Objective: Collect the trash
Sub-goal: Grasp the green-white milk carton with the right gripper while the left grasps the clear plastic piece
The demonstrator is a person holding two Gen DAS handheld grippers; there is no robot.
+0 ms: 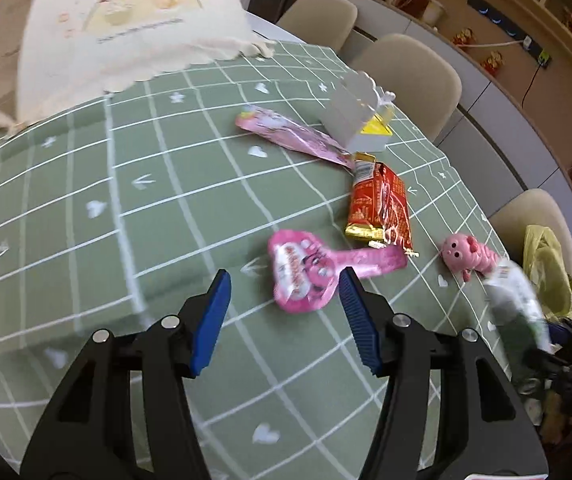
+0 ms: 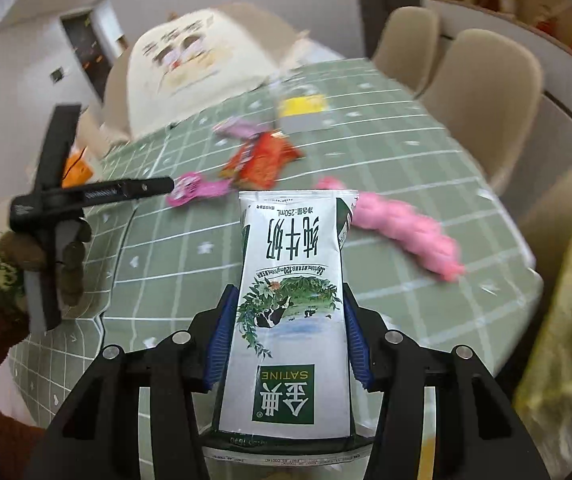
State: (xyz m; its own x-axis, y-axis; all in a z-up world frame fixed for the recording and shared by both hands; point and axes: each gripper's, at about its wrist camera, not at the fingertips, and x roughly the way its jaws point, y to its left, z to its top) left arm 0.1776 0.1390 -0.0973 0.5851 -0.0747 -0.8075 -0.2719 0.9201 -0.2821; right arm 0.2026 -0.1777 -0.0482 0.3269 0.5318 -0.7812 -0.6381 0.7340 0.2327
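My right gripper (image 2: 286, 304) is shut on a white and green milk carton (image 2: 286, 300), held above the table's near edge; the carton shows blurred in the left wrist view (image 1: 516, 300). My left gripper (image 1: 284, 280) is open and empty just above the green checked tablecloth (image 1: 126, 208). A pink paddle-shaped wrapper (image 1: 306, 276) lies right in front of its fingertips. A red and gold snack wrapper (image 1: 382, 204) lies beyond it, and a long pink wrapper (image 1: 294, 136) farther back. A yellow-green trash bag (image 1: 546, 268) hangs at the table's right edge.
A pink pig toy (image 1: 470, 256) lies near the right edge of the table. A white and yellow box (image 1: 362, 116) stands at the back. A cream cartoon cloth (image 1: 126, 20) covers the far end. Beige chairs (image 1: 410, 72) line the right side.
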